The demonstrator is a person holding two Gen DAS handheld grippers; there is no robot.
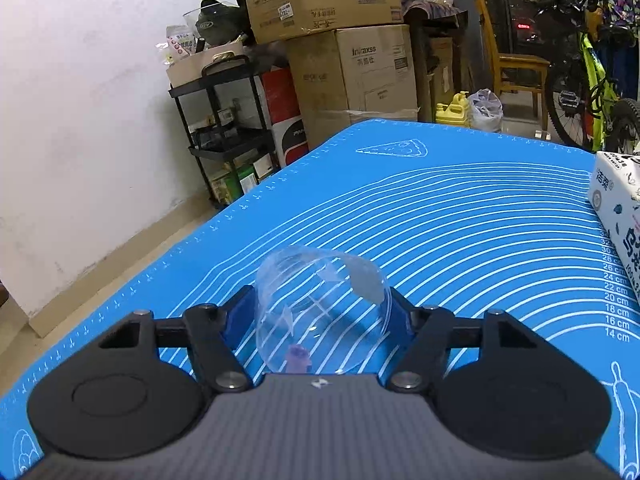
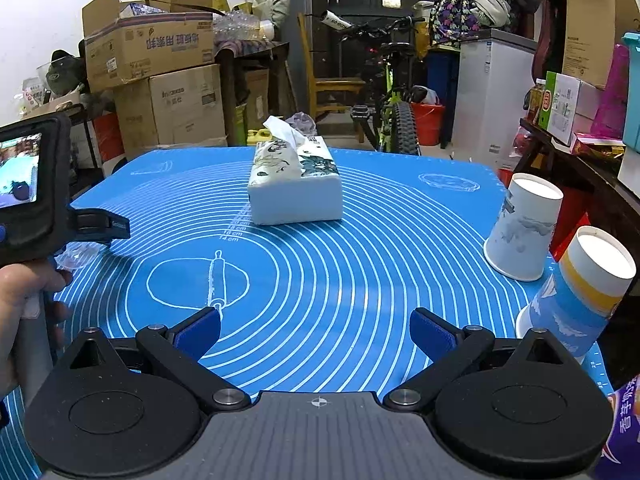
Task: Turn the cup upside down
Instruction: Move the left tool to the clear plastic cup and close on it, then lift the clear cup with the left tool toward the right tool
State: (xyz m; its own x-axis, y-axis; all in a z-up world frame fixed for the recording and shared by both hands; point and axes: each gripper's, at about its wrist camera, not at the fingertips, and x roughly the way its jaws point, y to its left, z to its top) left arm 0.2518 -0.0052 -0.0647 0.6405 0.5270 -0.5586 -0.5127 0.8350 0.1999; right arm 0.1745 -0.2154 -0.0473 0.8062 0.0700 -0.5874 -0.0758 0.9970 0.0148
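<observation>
A clear plastic cup (image 1: 320, 308) lies tilted between the blue pads of my left gripper (image 1: 322, 312), which is shut on it just above the blue mat (image 1: 460, 216). Its mouth faces the camera and its base points away. In the right wrist view the left gripper (image 2: 86, 236) is at the far left, and the clear cup (image 2: 76, 256) shows faintly under it. My right gripper (image 2: 316, 332) is open and empty over the mat's near middle.
A tissue box (image 2: 296, 188) sits mid-mat. Two upside-down paper cups stand at the right edge, a white one (image 2: 524, 228) and a blue and yellow one (image 2: 580, 296). Cardboard boxes (image 1: 332, 40), a shelf cart (image 1: 228, 128) and a bicycle (image 1: 592, 92) stand beyond the table.
</observation>
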